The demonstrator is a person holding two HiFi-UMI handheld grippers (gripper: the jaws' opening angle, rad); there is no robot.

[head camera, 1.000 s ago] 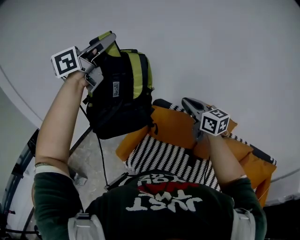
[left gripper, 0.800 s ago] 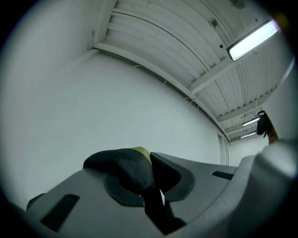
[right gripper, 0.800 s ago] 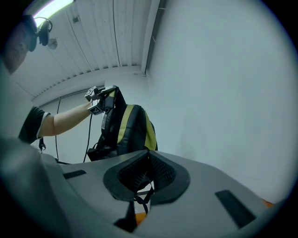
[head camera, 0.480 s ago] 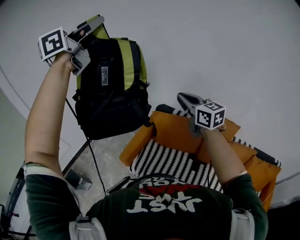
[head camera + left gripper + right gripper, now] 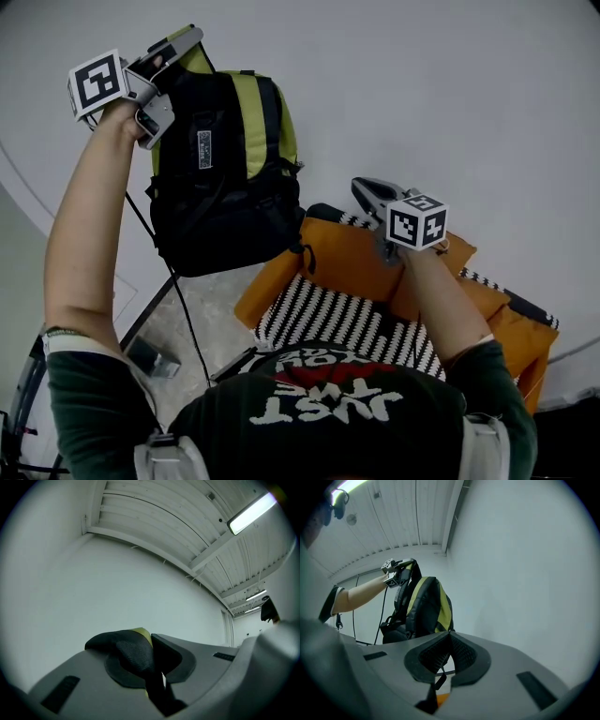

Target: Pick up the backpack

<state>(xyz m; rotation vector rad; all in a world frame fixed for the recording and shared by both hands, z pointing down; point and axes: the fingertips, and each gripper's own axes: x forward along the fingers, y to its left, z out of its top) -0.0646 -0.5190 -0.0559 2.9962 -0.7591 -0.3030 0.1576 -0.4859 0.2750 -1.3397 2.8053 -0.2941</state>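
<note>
A black backpack (image 5: pixel 225 178) with yellow-green panels hangs in the air in front of the white wall, clear of the chair. My left gripper (image 5: pixel 183 42) is raised high at the upper left and is shut on the backpack's top handle (image 5: pixel 133 651), whose black webbing sits pinched between the jaws. In the right gripper view the backpack (image 5: pixel 422 609) dangles from that gripper (image 5: pixel 401 569). My right gripper (image 5: pixel 366 187) hovers over the chair's orange cushion, its jaws (image 5: pixel 449 637) together with nothing between them.
An armchair with orange cushions (image 5: pixel 347 258) and a black-and-white striped seat (image 5: pixel 328 319) stands below the right gripper. A thin black cable (image 5: pixel 183 309) hangs down beside the backpack to the speckled floor. A black stand leg (image 5: pixel 150 314) lies at the left.
My left gripper has lifted the backpack higher and toward the left, away from the chair. The right gripper has barely shifted.
</note>
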